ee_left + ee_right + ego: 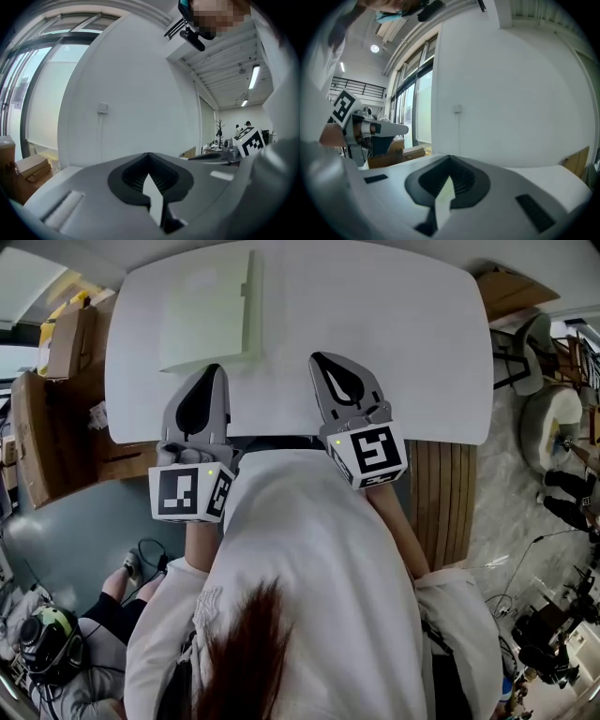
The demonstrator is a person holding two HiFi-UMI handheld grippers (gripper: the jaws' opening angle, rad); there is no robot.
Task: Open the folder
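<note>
Two grippers are held over the near edge of the table (394, 334), side by side. The person stands close to that edge, so both are in easy reach of the table top.

The left gripper (211, 377) has its jaws together, tip to tip. Nothing is between them. The left gripper view shows only the wall past the closed tips (149, 157), and no folder. The right gripper (325, 365) has its jaws together too, and nothing is in them (450, 159). Both point out across the table, almost level, not down at it. That looks like a waiting pose. Neither one is set to grab yet.

The folder (208, 310) is pale green. It lies flat on the far left part of the table and looks closed. Its near edge is just past the left gripper's tip in the head view. That view cannot show if the tip touches it. The right gripper is near the middle of the table's near edge, a little apart from the folder.

The task looks like it has not begun. The folder lies flat, so its cover is thin and low. To lift it, a gripper would likely need to open its jaws, tip down and catch a loose edge. The left one is closest for that. The right one could press on the back of the folder to stop it sliding on the smooth table. The pictures do not show which edge is the loose one.

Some boxes (56, 381) stand on the floor to the left of the table, out of the way.
</note>
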